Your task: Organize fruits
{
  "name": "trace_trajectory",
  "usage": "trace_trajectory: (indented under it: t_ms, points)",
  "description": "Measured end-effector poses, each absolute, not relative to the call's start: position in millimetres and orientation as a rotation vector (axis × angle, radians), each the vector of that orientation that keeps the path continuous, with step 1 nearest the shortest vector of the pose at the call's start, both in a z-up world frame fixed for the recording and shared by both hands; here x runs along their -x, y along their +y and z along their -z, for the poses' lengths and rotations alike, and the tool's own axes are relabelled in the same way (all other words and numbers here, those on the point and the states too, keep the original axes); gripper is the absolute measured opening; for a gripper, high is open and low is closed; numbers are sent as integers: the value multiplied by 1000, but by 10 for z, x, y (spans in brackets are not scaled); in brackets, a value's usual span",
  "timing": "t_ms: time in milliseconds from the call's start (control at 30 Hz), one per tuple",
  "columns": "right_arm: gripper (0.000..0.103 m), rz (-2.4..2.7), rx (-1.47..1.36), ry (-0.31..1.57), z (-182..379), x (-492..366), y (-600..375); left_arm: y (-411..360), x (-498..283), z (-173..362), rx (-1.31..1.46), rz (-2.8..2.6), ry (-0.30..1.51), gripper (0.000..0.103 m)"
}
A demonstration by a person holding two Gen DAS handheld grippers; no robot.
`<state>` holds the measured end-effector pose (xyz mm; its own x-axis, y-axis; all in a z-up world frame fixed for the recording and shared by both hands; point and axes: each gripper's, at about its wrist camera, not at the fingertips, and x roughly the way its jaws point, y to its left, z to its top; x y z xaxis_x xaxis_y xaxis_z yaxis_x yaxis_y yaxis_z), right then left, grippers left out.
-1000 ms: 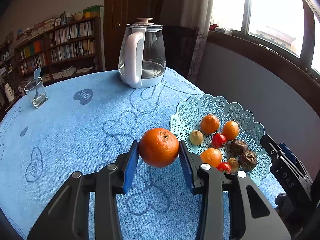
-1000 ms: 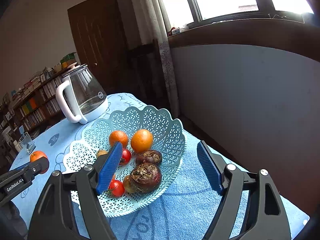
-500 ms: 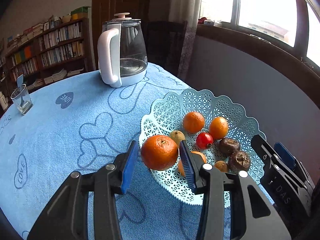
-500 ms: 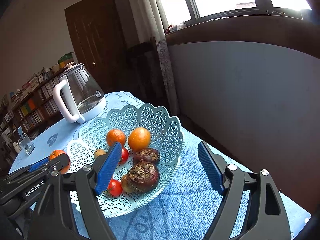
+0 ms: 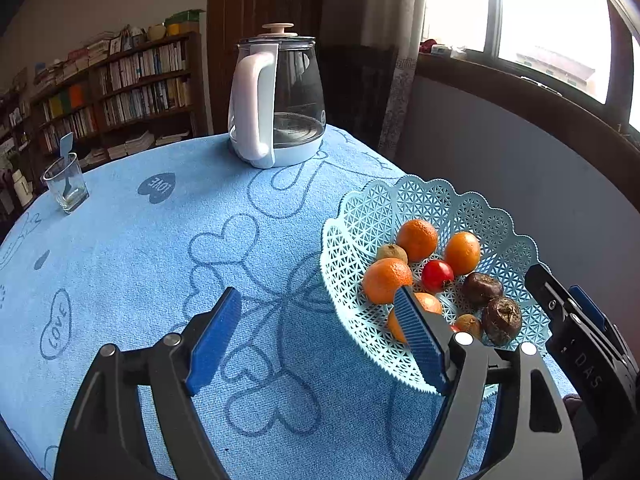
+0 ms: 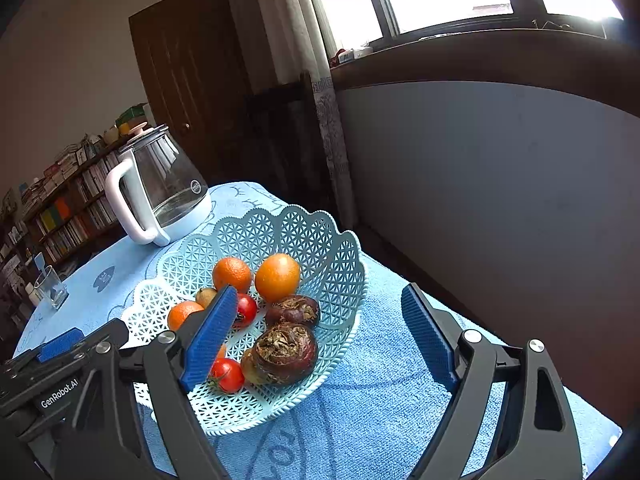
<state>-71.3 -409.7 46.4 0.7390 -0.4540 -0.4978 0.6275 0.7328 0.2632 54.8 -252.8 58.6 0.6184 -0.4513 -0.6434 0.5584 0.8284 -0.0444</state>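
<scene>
Basket (image 5: 436, 204), pale blue lattice with scalloped rim, stands on the table (image 5: 160, 264) close to the table edge that faces the grey wall; the rim nearly reaches that edge on the window side. On the basket's bookshelf side a broad run of blue cloth lies bare as far as the glass kettle (image 5: 276, 100) and the small tumbler (image 5: 66, 186), both well apart from the basket.

Left tool (image 5: 320, 330): jaws opening, already wide, nothing between them and nothing touched; one pad stands over bare cloth, the other over the basket's near rim.

Right tool (image 6: 324, 340): jaws opening, wide, empty; one pad overlaps the basket's fruit in view, the other stands over cloth on the wall side of the basket. No contact can be confirmed.

Orange (image 5: 387, 280) lies inside the basket at its bookshelf-side wall, just beside a red tomato (image 5: 437, 275) and a small brownish fruit (image 5: 391, 253). It is round, with no long axis to report; which way its stem end faces cannot be told. Further oranges and two dark, rough-skinned fruits (image 6: 286, 352) fill the rest of the basket
</scene>
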Motion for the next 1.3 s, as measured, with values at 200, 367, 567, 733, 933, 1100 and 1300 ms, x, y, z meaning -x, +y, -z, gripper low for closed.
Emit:
trace_trajectory:
  t_ms: [200, 367, 567, 733, 933, 1100, 1300]
  points:
    - [96, 599, -439, 429, -456, 700, -4092, -2443, -496, -562, -184, 541, 690, 87]
    - [99, 588, -411, 432, -473, 676, -4037, -2370, -442, -567, -195, 508, 677, 88]
    - [100, 573, -377, 484, -489, 609, -3956, -2223, -398, -581, -207, 454, 660, 90]
    - [100, 559, -294, 521, -567, 552, -3786, -2091, -360, -590, -222, 398, 648, 90]
    - [100, 525, -176, 558, -643, 500, -3511, -1928, -295, -613, -236, 335, 639, 90]
    - [100, 505, -99, 579, -702, 487, -3345, -1839, -226, -630, -248, 306, 629, 90]
    - [100, 495, -61, 607, -730, 522, -3287, -1846, -111, -645, -289, 285, 595, 91]
